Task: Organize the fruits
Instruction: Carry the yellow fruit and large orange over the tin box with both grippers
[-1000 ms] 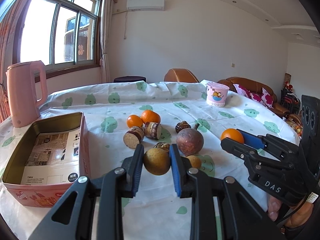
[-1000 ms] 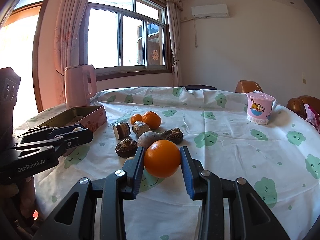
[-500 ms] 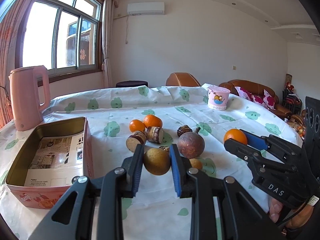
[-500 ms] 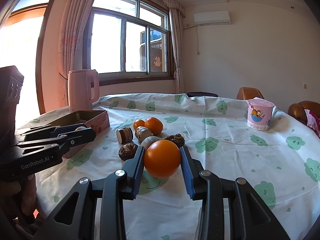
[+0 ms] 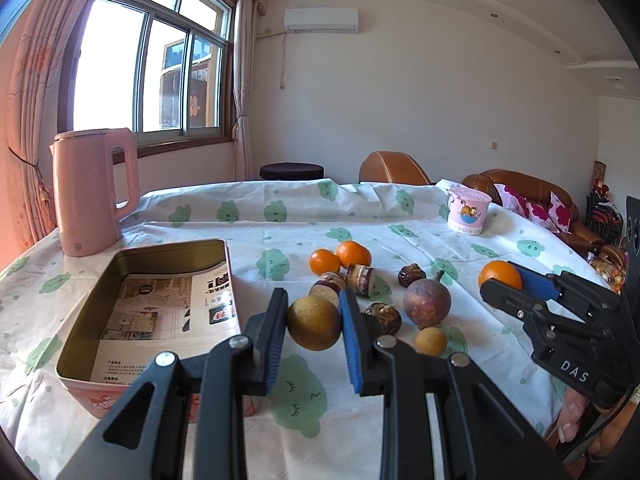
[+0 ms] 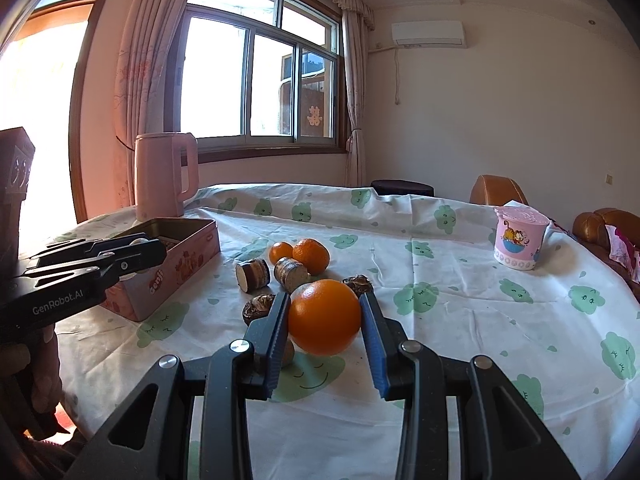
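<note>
My left gripper (image 5: 314, 322) is shut on a round yellow-brown fruit (image 5: 313, 323), held above the cloth just right of the open pink tin (image 5: 80, 380). My right gripper (image 6: 325, 317) is shut on a large orange (image 6: 324, 317); in the left wrist view it shows at the right with that orange (image 5: 499, 275). On the cloth lie two small oranges (image 5: 340, 258), cut brown pieces (image 5: 360, 278), a purple-brown round fruit (image 5: 426, 303), dark wrinkled fruits (image 5: 411, 275) and a small yellow fruit (image 5: 430, 341). From the right wrist view, the left gripper (image 6: 132, 254) hangs by the tin's near corner (image 6: 176, 264).
A pink kettle (image 5: 94, 192) stands behind the tin at the table's left. A pink cartoon cup (image 5: 468, 214) sits far right. The round table carries a white cloth with green prints (image 6: 500, 340). Brown sofa and chair (image 5: 392, 166) stand beyond. A hand (image 6: 44, 368) grips the left tool.
The left gripper has lifted and swung left toward the tin with the yellow-brown fruit in it. The right gripper holds the orange nearly still.
</note>
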`<state>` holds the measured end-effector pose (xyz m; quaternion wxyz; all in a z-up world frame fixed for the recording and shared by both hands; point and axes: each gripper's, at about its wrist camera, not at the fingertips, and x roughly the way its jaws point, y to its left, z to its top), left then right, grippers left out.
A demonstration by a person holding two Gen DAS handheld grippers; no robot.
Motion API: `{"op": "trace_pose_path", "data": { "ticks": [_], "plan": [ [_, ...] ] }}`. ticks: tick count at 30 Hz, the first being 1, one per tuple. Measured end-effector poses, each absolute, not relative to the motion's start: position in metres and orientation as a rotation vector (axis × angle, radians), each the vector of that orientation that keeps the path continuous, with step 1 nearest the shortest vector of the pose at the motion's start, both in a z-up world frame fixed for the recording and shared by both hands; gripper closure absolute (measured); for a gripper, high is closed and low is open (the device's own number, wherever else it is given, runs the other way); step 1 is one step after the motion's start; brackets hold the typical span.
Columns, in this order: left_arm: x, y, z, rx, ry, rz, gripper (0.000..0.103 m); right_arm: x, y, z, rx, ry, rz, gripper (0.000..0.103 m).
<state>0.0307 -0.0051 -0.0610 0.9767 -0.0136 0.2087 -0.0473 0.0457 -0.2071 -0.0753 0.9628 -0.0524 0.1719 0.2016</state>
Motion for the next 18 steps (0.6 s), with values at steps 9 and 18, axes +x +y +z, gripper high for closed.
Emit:
{"op": "trace_pose_path", "data": {
  "ticks": [9, 18],
  "plan": [
    [0.038, 0.031, -0.056, -0.051, 0.455, -0.016, 0.075, 0.056, -0.173, -0.052, -0.125, 0.353, 0.507, 0.065],
    [0.046, 0.064, -0.053, -0.069, 0.477, 0.045, 0.075, 0.071, -0.127, -0.033, -0.163, 0.371, 0.607, 0.065]
  ]
}}
